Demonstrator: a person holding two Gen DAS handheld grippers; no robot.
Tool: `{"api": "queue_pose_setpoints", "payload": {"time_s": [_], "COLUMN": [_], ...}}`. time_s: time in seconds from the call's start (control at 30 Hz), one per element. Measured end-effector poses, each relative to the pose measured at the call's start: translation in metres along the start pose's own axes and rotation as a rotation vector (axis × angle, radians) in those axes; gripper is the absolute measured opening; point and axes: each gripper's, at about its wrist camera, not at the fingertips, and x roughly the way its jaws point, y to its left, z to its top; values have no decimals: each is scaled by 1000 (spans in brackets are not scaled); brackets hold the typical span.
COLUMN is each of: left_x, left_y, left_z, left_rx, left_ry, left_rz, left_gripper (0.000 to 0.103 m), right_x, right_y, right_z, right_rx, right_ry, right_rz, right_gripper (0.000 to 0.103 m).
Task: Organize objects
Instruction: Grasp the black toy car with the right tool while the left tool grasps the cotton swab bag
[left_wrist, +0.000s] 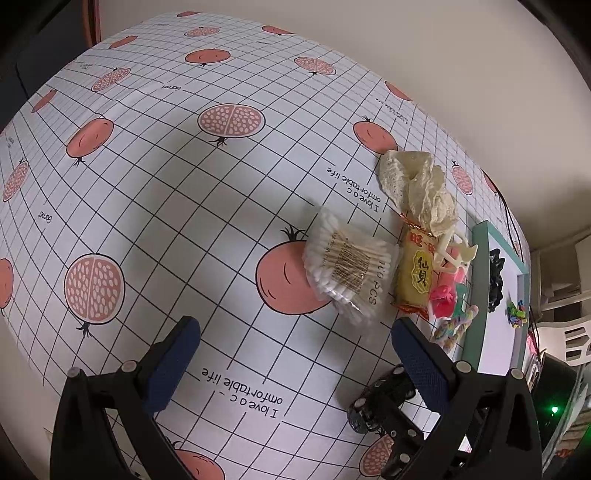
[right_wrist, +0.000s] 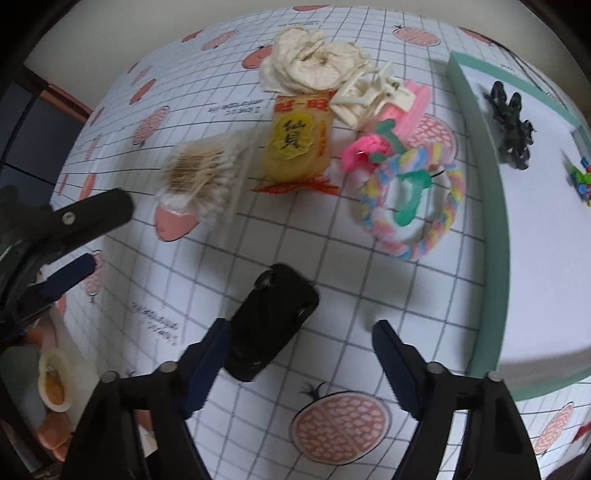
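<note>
A black toy car (right_wrist: 271, 328) lies on the tablecloth; it also shows in the left wrist view (left_wrist: 380, 400) behind my left gripper's right finger. My right gripper (right_wrist: 299, 354) is open, its left finger beside the car. My left gripper (left_wrist: 295, 354) is open and empty over the cloth. Beyond lie a cotton swab pack (left_wrist: 347, 266) (right_wrist: 201, 173), a yellow rice cracker packet (left_wrist: 415, 275) (right_wrist: 299, 142), a cream lace cloth (left_wrist: 417, 184) (right_wrist: 314, 62), a white hair claw (right_wrist: 369, 96), pink and teal clips (right_wrist: 373, 147) and a pastel braided ring (right_wrist: 413, 206).
A teal-rimmed white tray (right_wrist: 480, 177) (left_wrist: 480, 295) on the right holds a black hair claw (right_wrist: 511, 125) and small colourful pieces (right_wrist: 581, 181). The left gripper (right_wrist: 74, 221) shows at the left edge of the right wrist view. The table's edge runs along the far side by the wall.
</note>
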Motion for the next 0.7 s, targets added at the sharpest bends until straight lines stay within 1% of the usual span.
{"api": "queue_pose_setpoints", "payload": {"time_s": [0.07,0.13,0.27,0.37,0.4,0.53,0.6,0.7], "left_x": [-1,-2,-1,1,2,5,8,10], "left_y": [0,-1,-2,0,0,1,-1,-6], "left_z": [0,-1,-1,-1,-1,-1,-1,0], "left_rx": [-3,-1,1,-3,-5,-4,0,13], "left_ry": [-3,-4,2,7,9,9,11,3], "left_rz": [-4,-5,-5,-5,-4,-2,-10,-11], "left_gripper": [103,103,103,103,103,103,103,103], "right_x": [1,3,8,13,13,12,10,6], "right_y": [4,11,25,30,32,26,22,15], "right_z": [-1,-2,-1,2,3,5,6,7], "right_rx": [-7,-23,-50,-71,-73,-46,-35,-34], "right_ry": [0,2,-2,-13,-18,-28,-31,-40], "right_rz": [10,0,-19,-48,-51,-37,-37,-64], "right_gripper": [74,68,65,53,47,36,35,35]}}
